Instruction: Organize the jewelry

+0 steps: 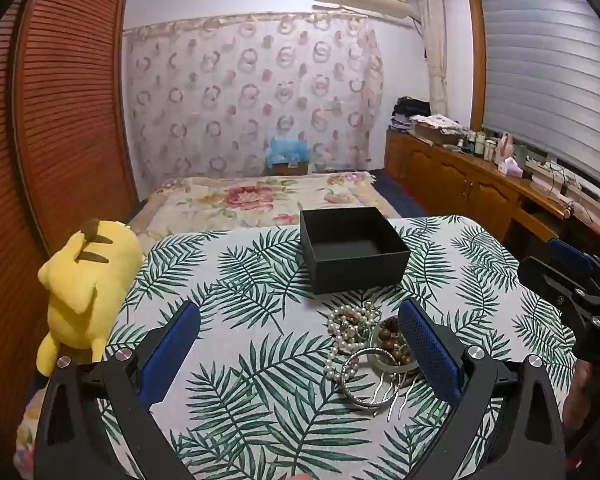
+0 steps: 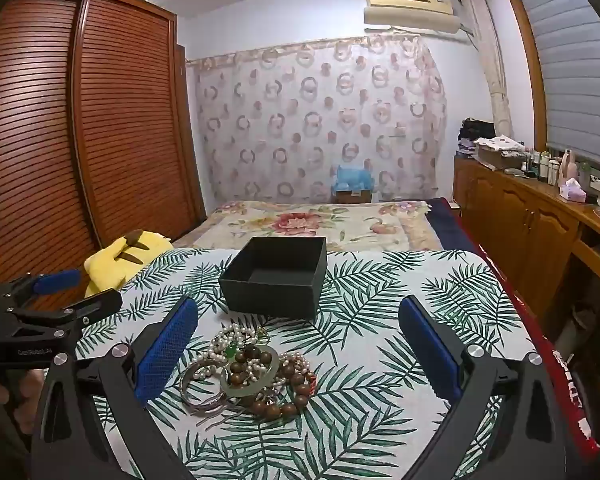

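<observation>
We see both grippers, left gripper (image 1: 300, 344) and right gripper (image 2: 300, 344), spread wide and empty above the leaf-print tablecloth (image 1: 240, 380). The tangled heap of pearl and wooden-bead jewelry (image 2: 252, 368) lies just before the open, empty black square box (image 2: 276, 276).

**A bedroom in soft light**

A slatted wooden wardrobe (image 2: 100, 120) is standing left; a floral bed (image 2: 320, 222) is lying below a ring-patterned curtain (image 2: 320, 120). Grey blinds (image 1: 548, 80) are covering the window above wooden cabinets (image 1: 460, 184).
</observation>
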Demonstrator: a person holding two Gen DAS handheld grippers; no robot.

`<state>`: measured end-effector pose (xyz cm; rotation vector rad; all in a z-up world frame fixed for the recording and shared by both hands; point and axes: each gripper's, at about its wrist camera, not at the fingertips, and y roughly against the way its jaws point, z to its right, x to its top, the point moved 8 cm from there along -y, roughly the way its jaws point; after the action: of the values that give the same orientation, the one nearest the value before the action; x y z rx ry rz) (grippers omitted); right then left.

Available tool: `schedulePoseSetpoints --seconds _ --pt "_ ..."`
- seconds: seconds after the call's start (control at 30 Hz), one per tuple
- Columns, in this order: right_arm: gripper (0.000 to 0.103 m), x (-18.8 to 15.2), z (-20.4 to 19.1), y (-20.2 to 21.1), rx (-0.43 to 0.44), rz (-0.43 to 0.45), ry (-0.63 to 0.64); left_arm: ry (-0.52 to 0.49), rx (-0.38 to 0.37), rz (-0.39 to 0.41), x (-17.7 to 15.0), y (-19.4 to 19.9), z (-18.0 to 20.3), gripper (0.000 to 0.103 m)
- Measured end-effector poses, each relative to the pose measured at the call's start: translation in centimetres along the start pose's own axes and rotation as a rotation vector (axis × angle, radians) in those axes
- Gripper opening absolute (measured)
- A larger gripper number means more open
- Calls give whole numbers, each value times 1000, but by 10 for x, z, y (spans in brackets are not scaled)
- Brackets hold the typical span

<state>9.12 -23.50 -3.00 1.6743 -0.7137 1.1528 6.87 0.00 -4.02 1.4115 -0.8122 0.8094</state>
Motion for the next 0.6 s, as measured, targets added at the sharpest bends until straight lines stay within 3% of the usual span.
schedulePoseSetpoints --seconds 0.6 --pt "101 -1 -1 1 0 -10 4 -2 0 5 0 1 0 96"
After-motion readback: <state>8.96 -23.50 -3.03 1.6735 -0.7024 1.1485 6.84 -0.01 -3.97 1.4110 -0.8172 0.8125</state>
